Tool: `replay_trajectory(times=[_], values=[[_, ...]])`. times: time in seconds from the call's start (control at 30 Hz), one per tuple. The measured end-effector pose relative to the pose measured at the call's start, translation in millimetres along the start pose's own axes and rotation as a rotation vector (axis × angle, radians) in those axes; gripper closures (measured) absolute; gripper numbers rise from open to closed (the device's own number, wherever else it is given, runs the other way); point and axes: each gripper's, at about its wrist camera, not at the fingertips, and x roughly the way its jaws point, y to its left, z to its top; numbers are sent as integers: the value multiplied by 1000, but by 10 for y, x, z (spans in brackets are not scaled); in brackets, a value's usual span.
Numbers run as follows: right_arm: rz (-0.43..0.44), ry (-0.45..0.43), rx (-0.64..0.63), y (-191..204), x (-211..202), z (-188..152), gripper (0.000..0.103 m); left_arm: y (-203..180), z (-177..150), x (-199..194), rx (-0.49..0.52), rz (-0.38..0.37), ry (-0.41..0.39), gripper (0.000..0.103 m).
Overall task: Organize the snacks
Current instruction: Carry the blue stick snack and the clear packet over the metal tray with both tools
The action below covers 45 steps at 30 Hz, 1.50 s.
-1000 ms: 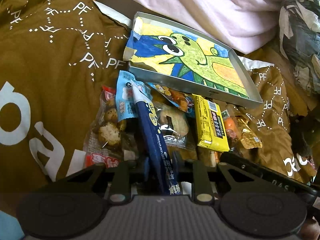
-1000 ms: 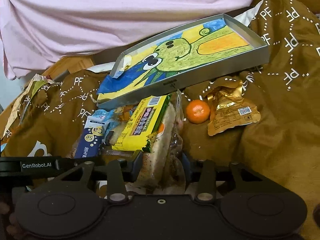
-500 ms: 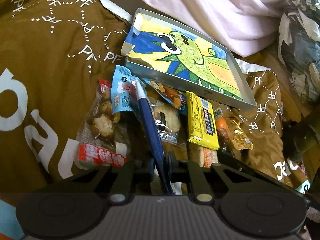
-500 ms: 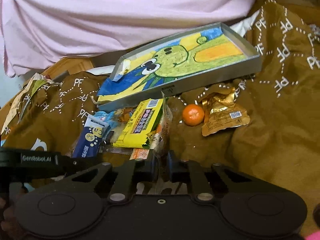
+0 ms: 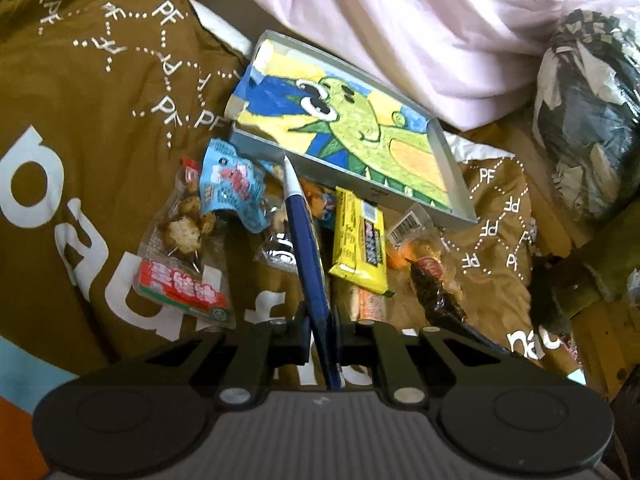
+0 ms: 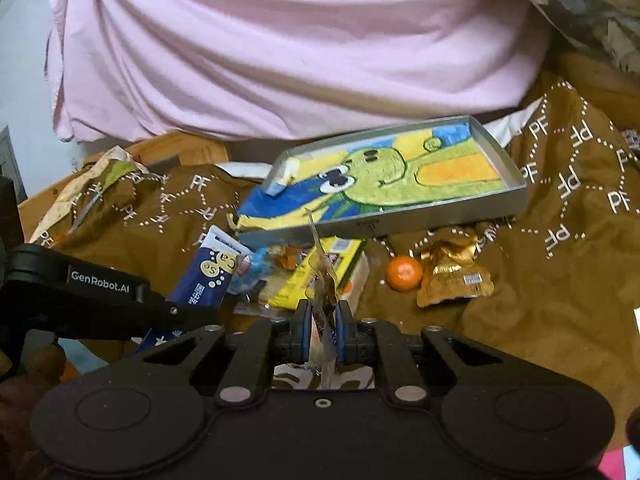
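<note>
Already both hands carry snacks: the left gripper [image 5: 322,326] clamps the blue packet [image 5: 306,248], the right gripper [image 6: 323,322] pinches a clear wrapper [image 6: 322,280]. Both point lengthwise toward the tray [image 5: 264,144] just ahead.

Dim, warm indoor light with soft shadows; both fisheye views bend strongly at dark corners and look slightly blurred.

Tray's [image 5: 456,176] near wall hidden behind blue packet [image 5: 308,256] tip, wrapper [image 6: 326,300] print blurred — unreadable
</note>
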Motion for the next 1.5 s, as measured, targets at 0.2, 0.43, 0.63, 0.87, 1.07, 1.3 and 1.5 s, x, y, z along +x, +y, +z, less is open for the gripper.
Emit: replay_trajectory(times=[0.2, 0.43, 0.63, 0.87, 1.07, 1.3, 1.5], values=[[11, -31, -21, 38, -43, 37, 91, -37, 51, -88, 11, -11, -59, 92], [57, -85, -44, 1, 165, 384, 91, -146, 395, -78, 19, 21, -135, 91], [80, -107, -80, -58, 675, 824, 91, -243, 937, 214, 48, 63, -208, 91], [64, -84, -69, -209, 1349, 1080, 91, -253, 1428, 750, 69, 121, -213, 91], [25, -50, -99, -205, 1782, 1099, 91, -150, 1600, 1123, 67, 167, -199, 92], [11, -8, -69, -196, 1999, 991, 90, -36, 1613, 1323, 67, 207, -162, 91], [10, -7, -72, -143, 2042, 997, 85, 19, 1606, 1376, 63, 233, -144, 91]])
